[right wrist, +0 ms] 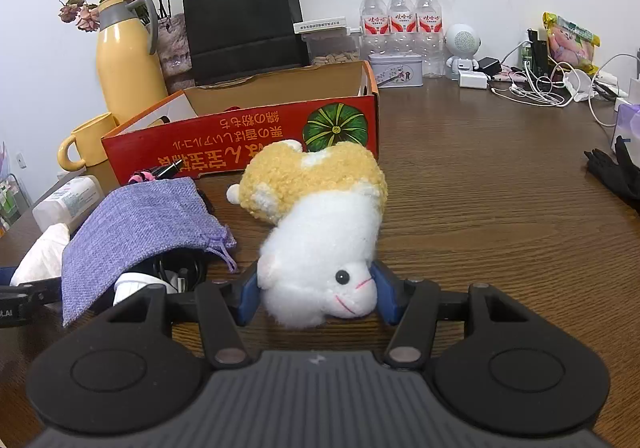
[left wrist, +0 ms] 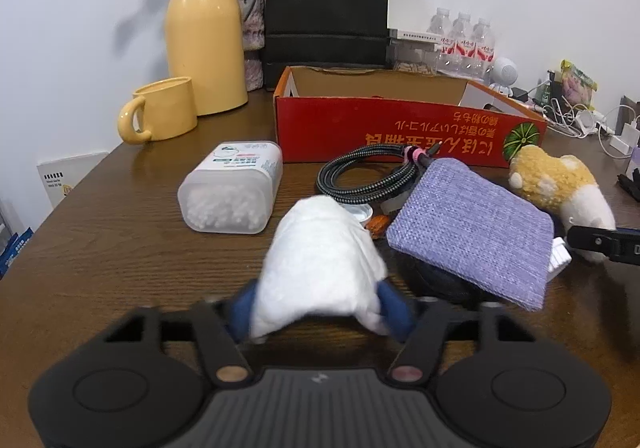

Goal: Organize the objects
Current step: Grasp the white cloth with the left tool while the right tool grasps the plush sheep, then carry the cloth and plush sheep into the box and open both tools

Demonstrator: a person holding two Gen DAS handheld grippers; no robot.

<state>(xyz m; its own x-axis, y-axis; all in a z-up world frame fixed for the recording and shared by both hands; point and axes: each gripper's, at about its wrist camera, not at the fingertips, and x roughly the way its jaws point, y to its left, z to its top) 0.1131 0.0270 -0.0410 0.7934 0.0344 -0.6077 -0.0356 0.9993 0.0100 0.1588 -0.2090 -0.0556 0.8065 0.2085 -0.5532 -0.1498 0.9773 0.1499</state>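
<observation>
A soft white tissue pack [left wrist: 320,260] lies on the wooden table, and my left gripper [left wrist: 320,304] is shut on it, blue pads pressed into both sides. In the right wrist view my right gripper [right wrist: 316,294] is shut on the white head of a yellow-and-white plush toy [right wrist: 320,216], which rests on the table. Between the two lies a purple woven pouch [left wrist: 472,232], draped over dark items. A coiled black cable [left wrist: 360,176] and a clear cotton swab box [left wrist: 232,188] lie in front of the open red cardboard box [left wrist: 400,124].
A yellow mug [left wrist: 160,110], a yellow thermos [left wrist: 204,32] and a black paper bag [left wrist: 326,8] stand behind the red box. Water bottles [right wrist: 400,24], a tin, chargers and white cords [right wrist: 540,88] crowd the back right. A black glove [right wrist: 616,172] lies at the right edge.
</observation>
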